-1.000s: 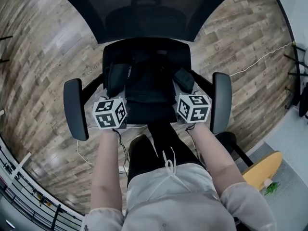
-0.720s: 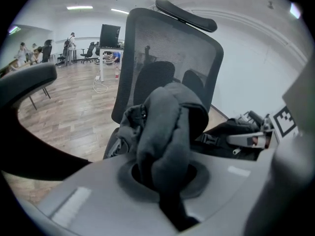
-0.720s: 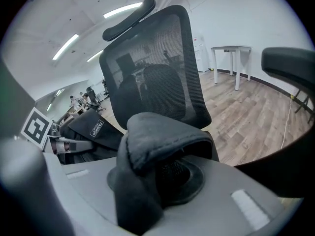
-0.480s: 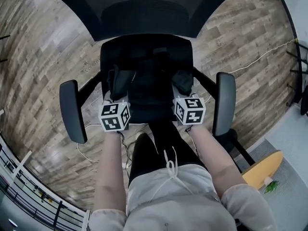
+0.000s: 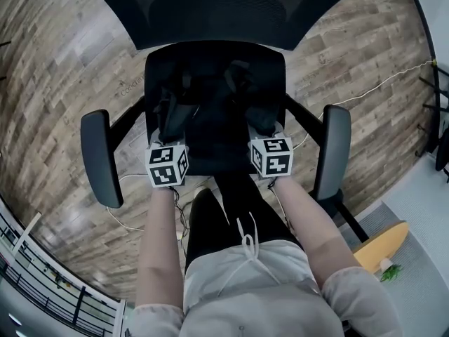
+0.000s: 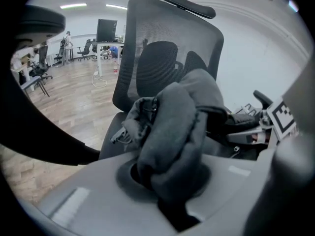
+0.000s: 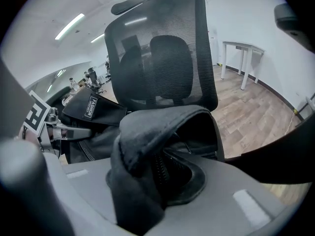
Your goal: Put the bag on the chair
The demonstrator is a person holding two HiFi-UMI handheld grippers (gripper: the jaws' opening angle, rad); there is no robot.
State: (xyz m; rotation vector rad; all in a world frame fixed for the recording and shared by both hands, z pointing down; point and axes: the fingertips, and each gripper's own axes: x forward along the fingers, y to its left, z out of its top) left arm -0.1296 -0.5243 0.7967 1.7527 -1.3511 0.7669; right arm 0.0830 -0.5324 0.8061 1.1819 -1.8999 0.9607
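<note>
A black fabric bag (image 5: 210,114) hangs low over the seat (image 5: 270,69) of a black office chair, stretched between my two grippers; whether it touches the seat I cannot tell. My left gripper (image 5: 172,130) is shut on the bag's left side, where bunched grey-black cloth (image 6: 177,132) fills its jaws. On the right side my right gripper (image 5: 262,126) grips a fold with a zipper (image 7: 147,146). Its jaws have just been opening slightly, with the fabric still pinched between them. The mesh backrest (image 6: 167,48) rises behind the bag.
The chair's armrests (image 5: 98,156) (image 5: 335,149) flank both grippers. The person's legs stand against the seat's front edge. A white cable (image 5: 379,86) runs over the wood floor at the right. A yellow board (image 5: 382,248) lies at the lower right.
Both grippers have come down with the bag toward the seat and drawn a little closer to the chair's front edge. The bag sits lower over the seat.
</note>
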